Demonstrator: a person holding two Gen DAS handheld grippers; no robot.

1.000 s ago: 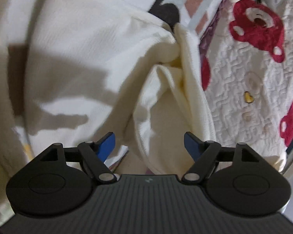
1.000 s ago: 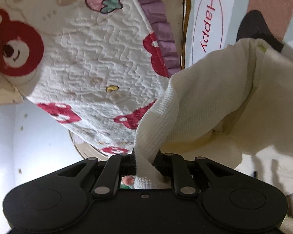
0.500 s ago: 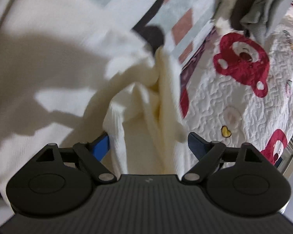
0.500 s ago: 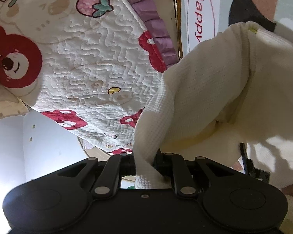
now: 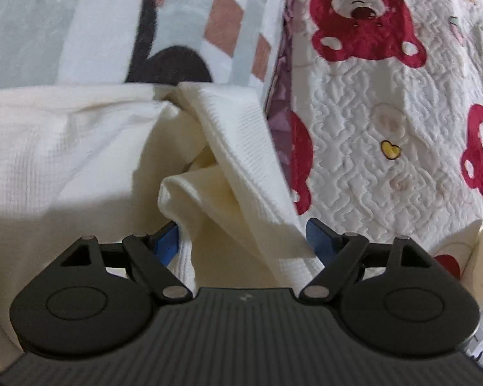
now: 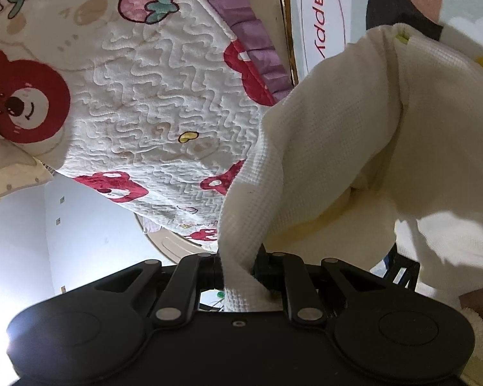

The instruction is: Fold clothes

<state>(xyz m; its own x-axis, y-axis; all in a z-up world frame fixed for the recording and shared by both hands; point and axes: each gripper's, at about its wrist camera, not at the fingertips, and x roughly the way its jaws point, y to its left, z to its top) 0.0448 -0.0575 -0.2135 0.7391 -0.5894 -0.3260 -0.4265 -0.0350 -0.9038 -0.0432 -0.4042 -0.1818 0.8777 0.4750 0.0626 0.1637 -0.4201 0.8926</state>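
A cream waffle-knit garment [image 5: 64, 148] hangs bunched in the air in front of both cameras. In the left wrist view its folds drop between the blue-padded fingers [image 5: 167, 243], which stand wide apart: my left gripper [image 5: 241, 241] is open around the cloth. In the right wrist view my right gripper [image 6: 238, 267] is shut on a narrow strip of the same garment [image 6: 338, 122], which rises from the jaws up to the right.
A quilted white bedspread with red bears [image 5: 386, 112] and a purple frilled edge [image 6: 257, 38] fills the background. A patterned mat with a "Happy" label [image 6: 318, 22] lies beyond it. A pale wall [image 6: 90, 234] shows at lower left of the right wrist view.
The left gripper has moved in on the hanging folds, so cloth now lies between its open fingers. The right gripper keeps its hold and has shifted slightly.
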